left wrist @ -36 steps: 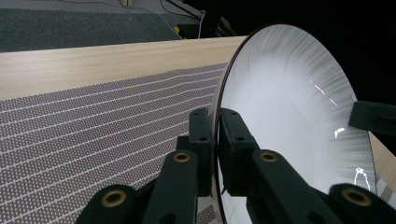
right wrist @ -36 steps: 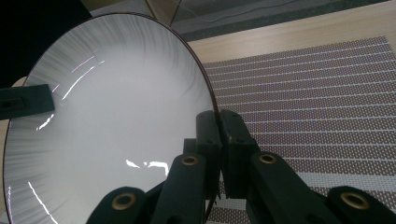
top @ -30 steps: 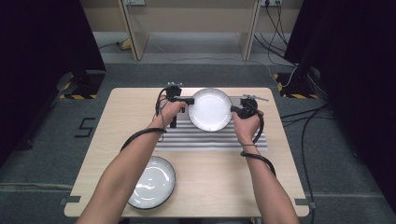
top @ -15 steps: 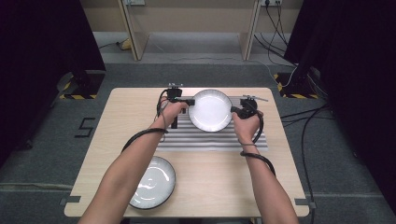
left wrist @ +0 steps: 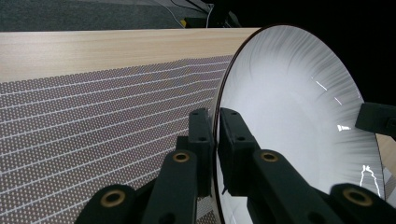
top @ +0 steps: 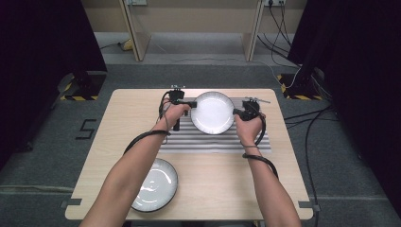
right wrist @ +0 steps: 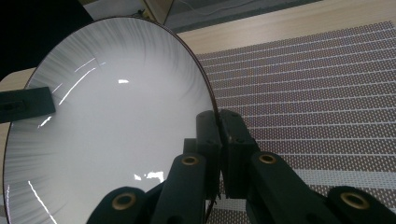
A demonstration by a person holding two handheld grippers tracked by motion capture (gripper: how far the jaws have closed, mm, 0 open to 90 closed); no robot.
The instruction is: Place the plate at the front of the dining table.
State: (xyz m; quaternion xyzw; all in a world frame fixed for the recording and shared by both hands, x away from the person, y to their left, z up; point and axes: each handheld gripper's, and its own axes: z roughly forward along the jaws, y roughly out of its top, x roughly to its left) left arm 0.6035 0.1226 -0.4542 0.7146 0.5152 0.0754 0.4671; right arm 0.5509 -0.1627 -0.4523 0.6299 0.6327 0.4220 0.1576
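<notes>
A white plate with a dark rim is held above the striped placemat at the far middle of the table, tilted up toward the camera. My left gripper is shut on its left rim. My right gripper is shut on its right rim. In the left gripper view the jaws pinch the plate edge at my left gripper. In the right gripper view my right gripper clamps the plate rim the same way.
A second white plate lies flat on the wooden table near its front left edge. Cables trail from both grippers along the forearms. Dark curtains and floor cables surround the table.
</notes>
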